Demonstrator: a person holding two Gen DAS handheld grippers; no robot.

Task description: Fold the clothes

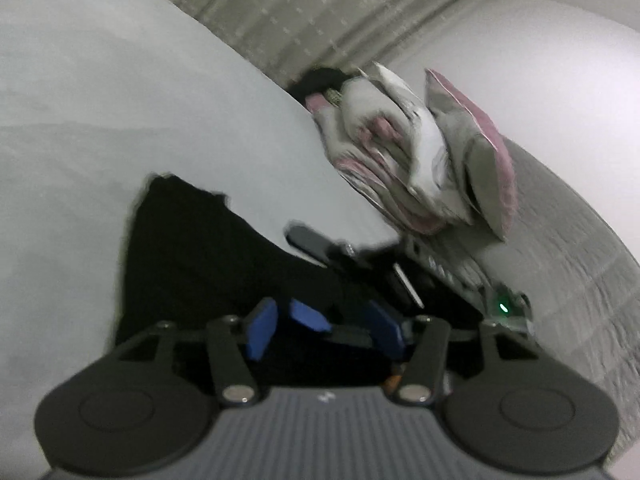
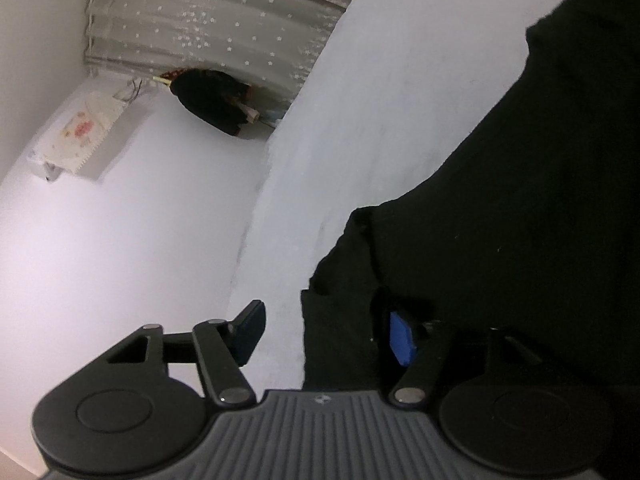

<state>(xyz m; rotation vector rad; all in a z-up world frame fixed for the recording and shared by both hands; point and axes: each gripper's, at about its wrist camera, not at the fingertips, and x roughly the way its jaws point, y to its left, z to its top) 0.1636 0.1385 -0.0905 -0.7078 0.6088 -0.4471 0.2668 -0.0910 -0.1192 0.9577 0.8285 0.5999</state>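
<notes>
White sheet (image 1: pixel 100 128) lay bare from nine to twelve o'clock; the black garment (image 1: pixel 208 248) and piled bedding (image 1: pixel 420 152) blocked my one o'clock.

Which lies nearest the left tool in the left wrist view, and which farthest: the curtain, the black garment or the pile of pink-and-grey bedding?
1. Black garment, directly beneath the left tool.
2. Pink-and-grey bedding, beyond, to the right.
3. Curtain, farthest, at the top.

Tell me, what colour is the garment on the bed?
Black garment, clearest in the right wrist view.
</notes>
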